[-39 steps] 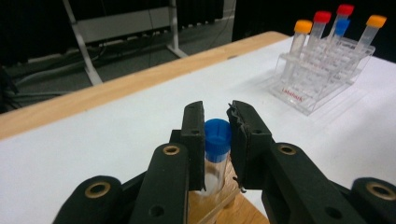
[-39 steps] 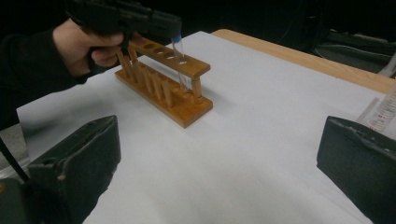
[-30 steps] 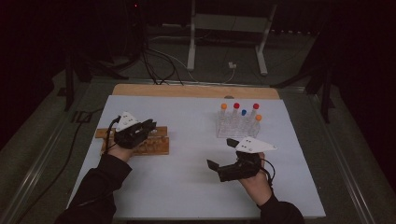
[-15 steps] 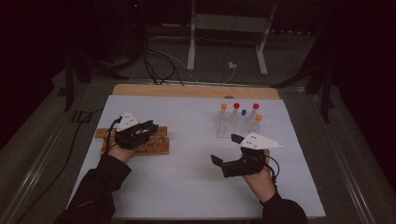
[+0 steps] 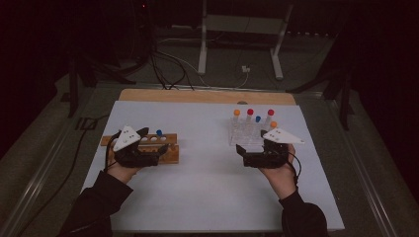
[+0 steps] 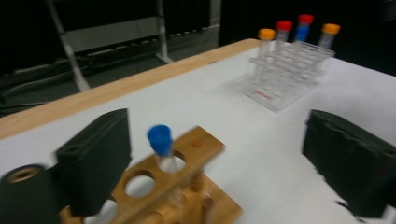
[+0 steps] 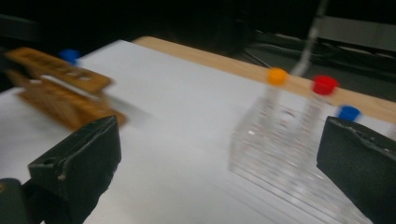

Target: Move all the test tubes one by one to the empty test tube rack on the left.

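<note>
We see the left hand-held gripper (image 5: pixel 157 157) at the near side of the wooden rack (image 5: pixel 168 148) on the white surface (image 5: pixel 207 197), its jaws having just been opening and now standing wide apart and released. In the left gripper view the blue-capped tube (image 6: pixel 161 148) stands upright in a hole of the wooden rack, between the spread jaws but touching neither pad. A second ago this hand-held gripper sat closed over the rack top, where the tube was hidden beneath it; since then it has drawn back toward the person, and the blue cap is now exposed. The right hand-held gripper (image 5: pixel 243 154) has shifted from the open middle of the surface to just in front of the clear rack (image 5: pixel 247 136), which holds tubes with orange, red and blue caps. Its jaws are also spread wide and released, with nothing between them; the right gripper view shows the clear rack (image 7: pixel 280 154) ahead.
</note>
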